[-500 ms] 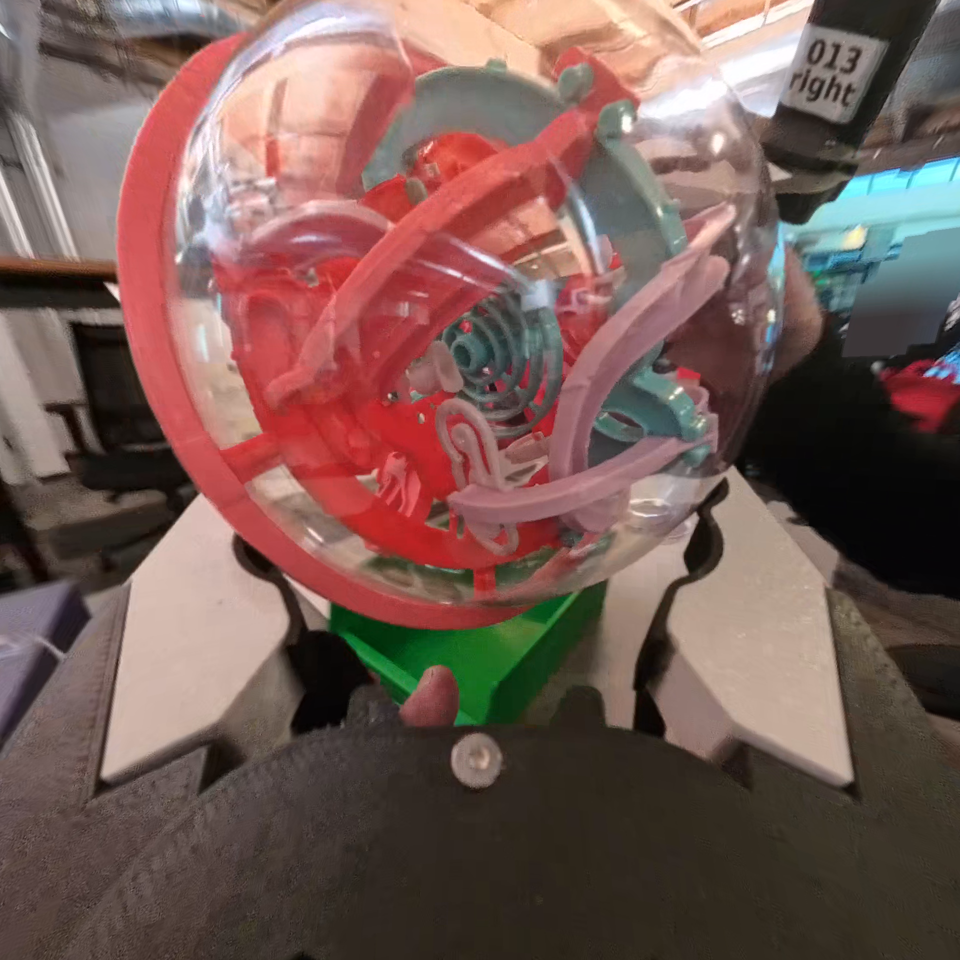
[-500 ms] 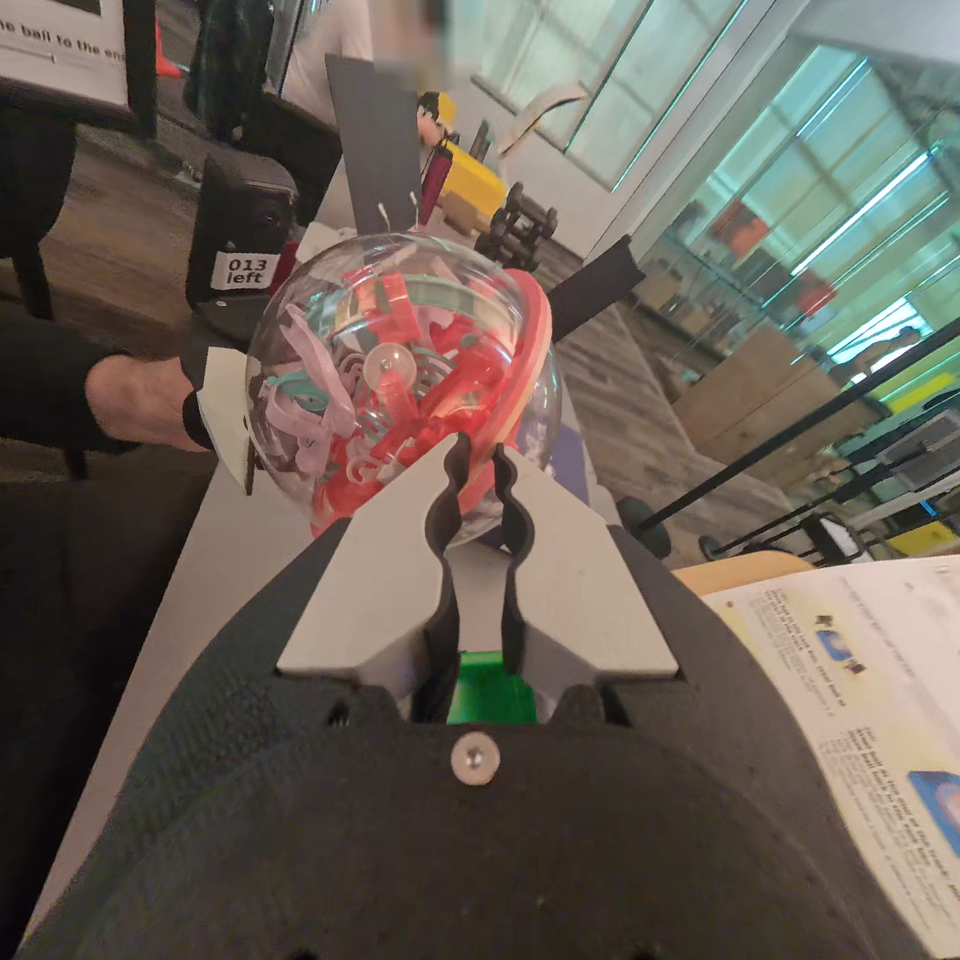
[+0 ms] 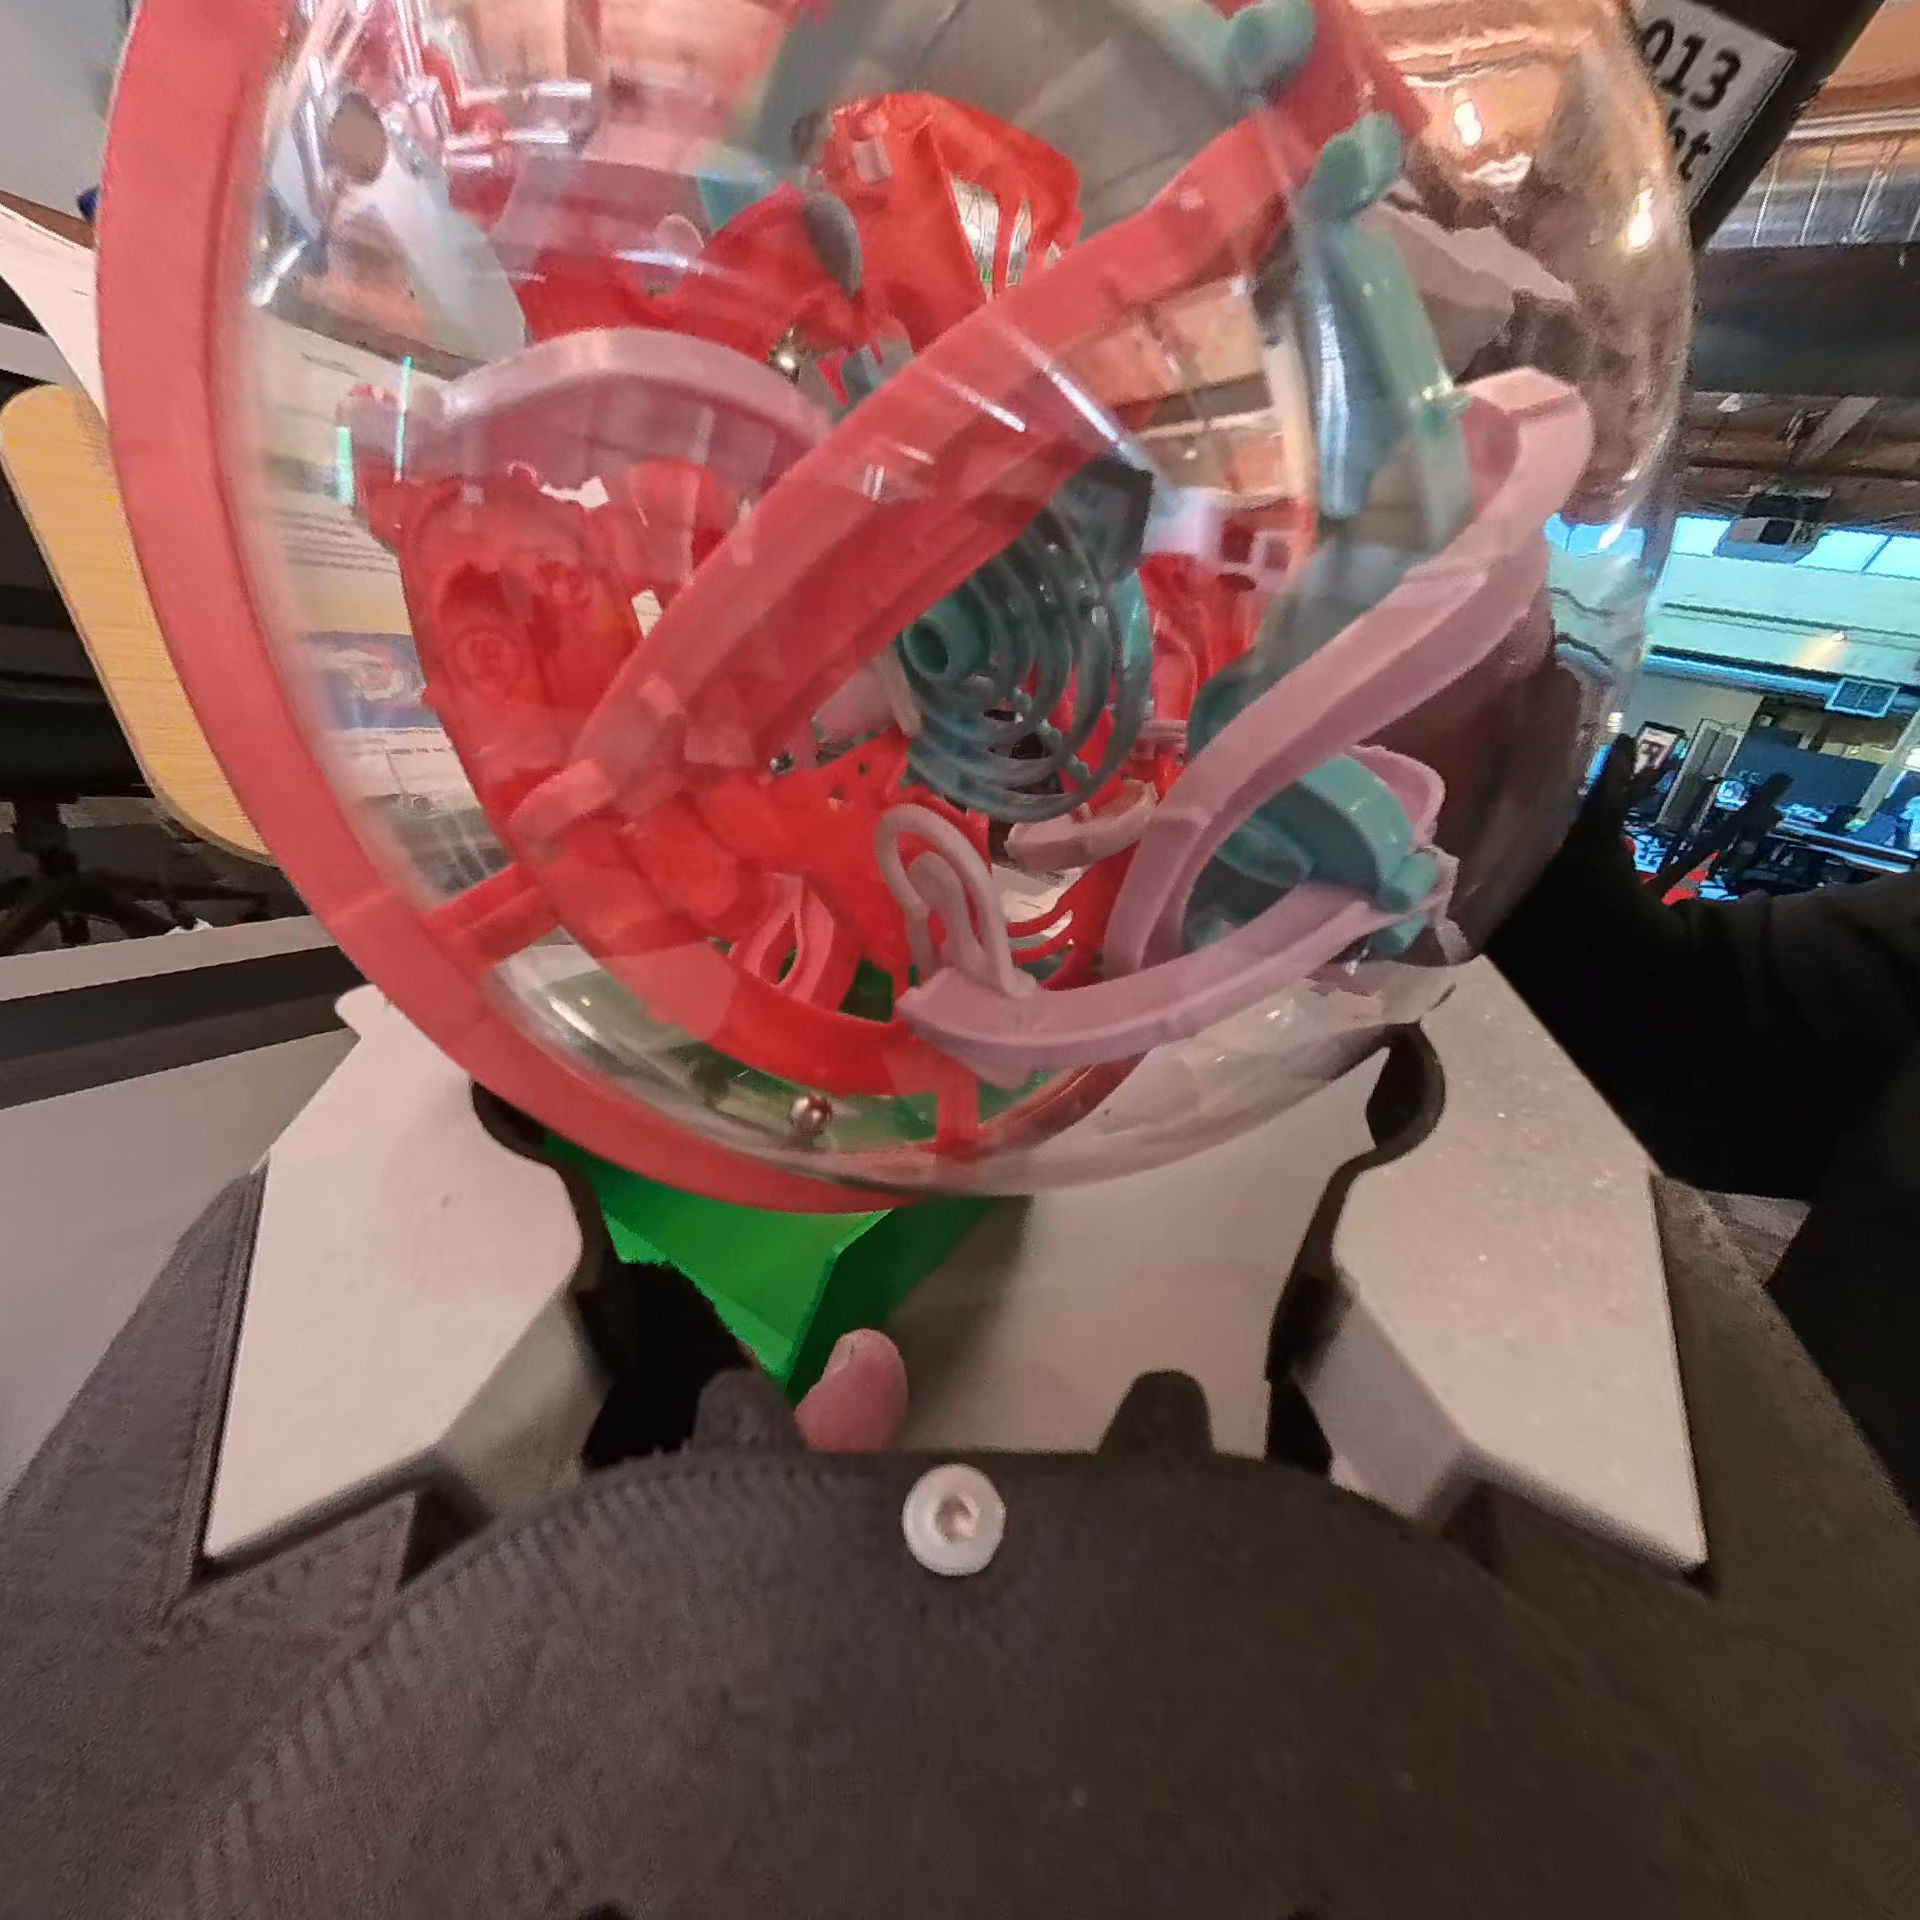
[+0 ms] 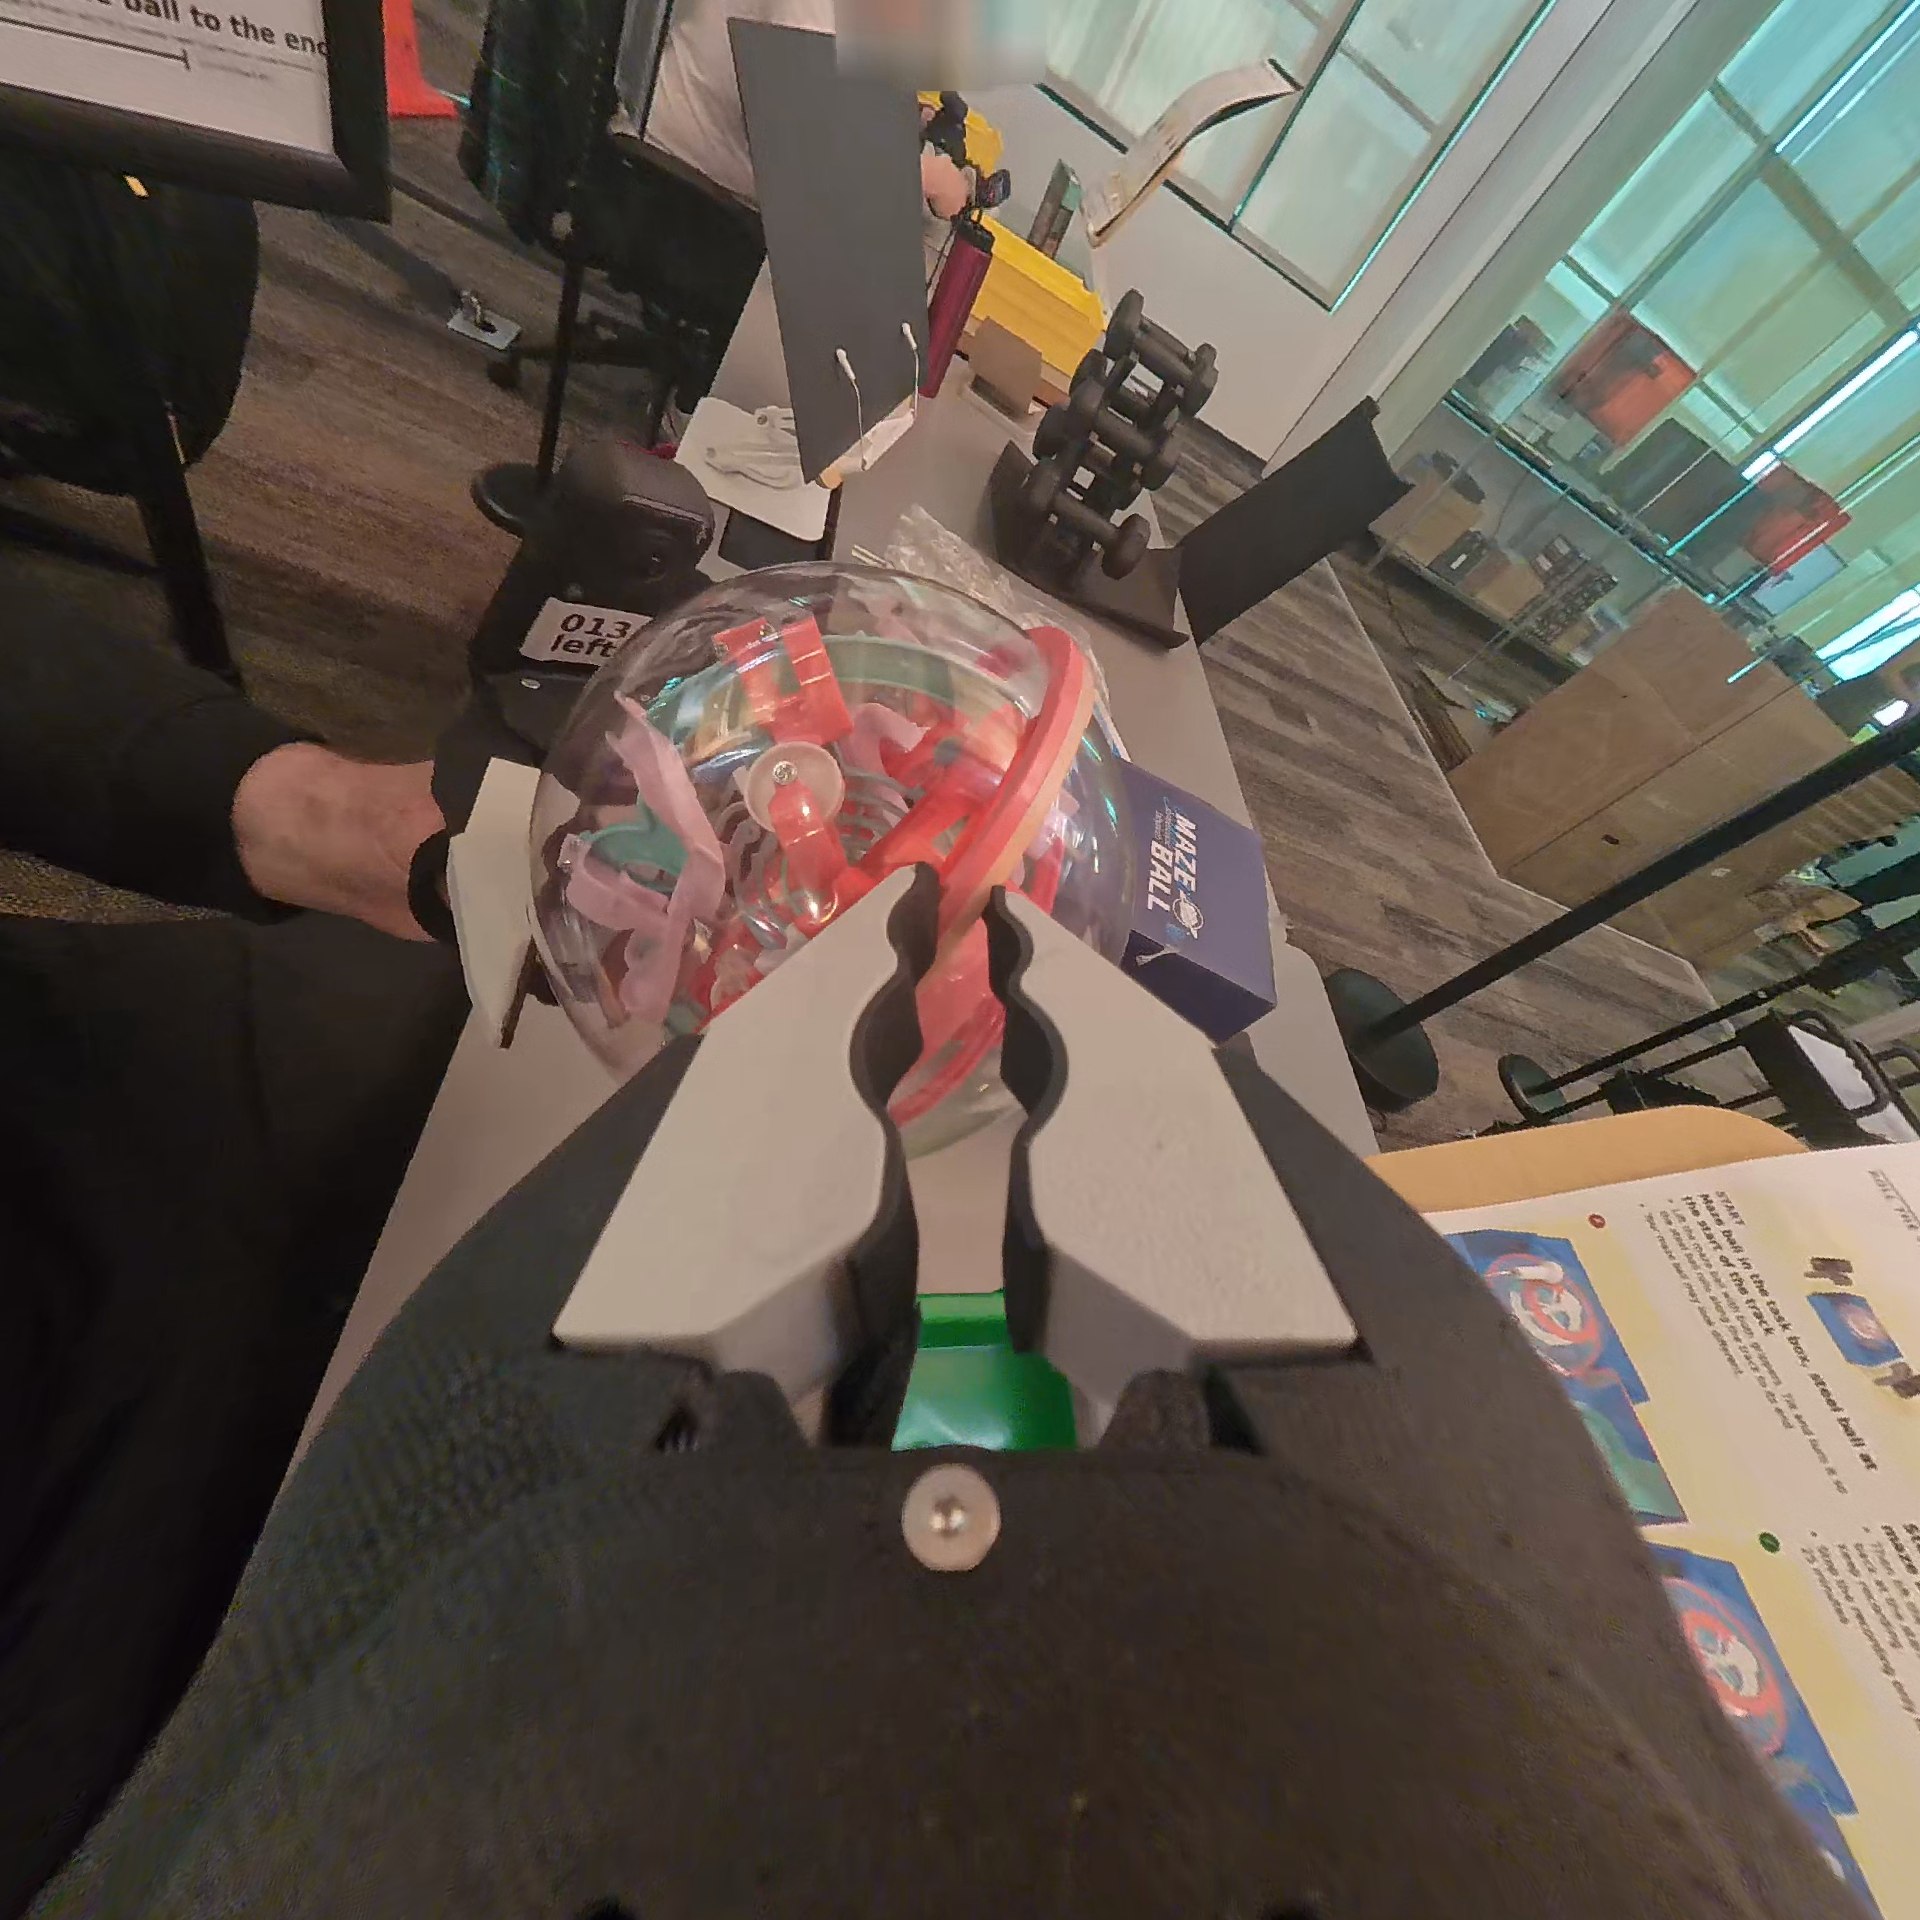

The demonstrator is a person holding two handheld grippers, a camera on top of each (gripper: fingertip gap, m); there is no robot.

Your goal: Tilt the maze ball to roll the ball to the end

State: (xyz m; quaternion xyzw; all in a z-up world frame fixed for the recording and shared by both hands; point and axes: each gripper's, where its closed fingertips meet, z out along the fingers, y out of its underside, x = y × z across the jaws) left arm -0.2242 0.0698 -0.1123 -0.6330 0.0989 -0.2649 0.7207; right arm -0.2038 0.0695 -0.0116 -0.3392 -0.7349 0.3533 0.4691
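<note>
This is a large open workspace of an office or lab kind, set up for recording tasks. A long grey table (image 4: 1247,790) runs away toward tall glass walls (image 4: 1683,239) with teal-tinted panes. Along the table's far end stand a black rack of dumbbells (image 4: 1117,436), a dark upright board (image 4: 842,270) and a yellow bin (image 4: 1023,281). A blue product box (image 4: 1195,904) sits near the table's right edge, and a printed instruction sheet (image 4: 1745,1455) lies on a wooden surface at the near right. Grey wood-look flooring, stanchion posts (image 4: 1382,1049), a framed sign (image 4: 197,83) and cardboard boxes (image 4: 1621,790) fill the surroundings; exposed ceiling ducts (image 3: 1797,197) show overhead
</note>
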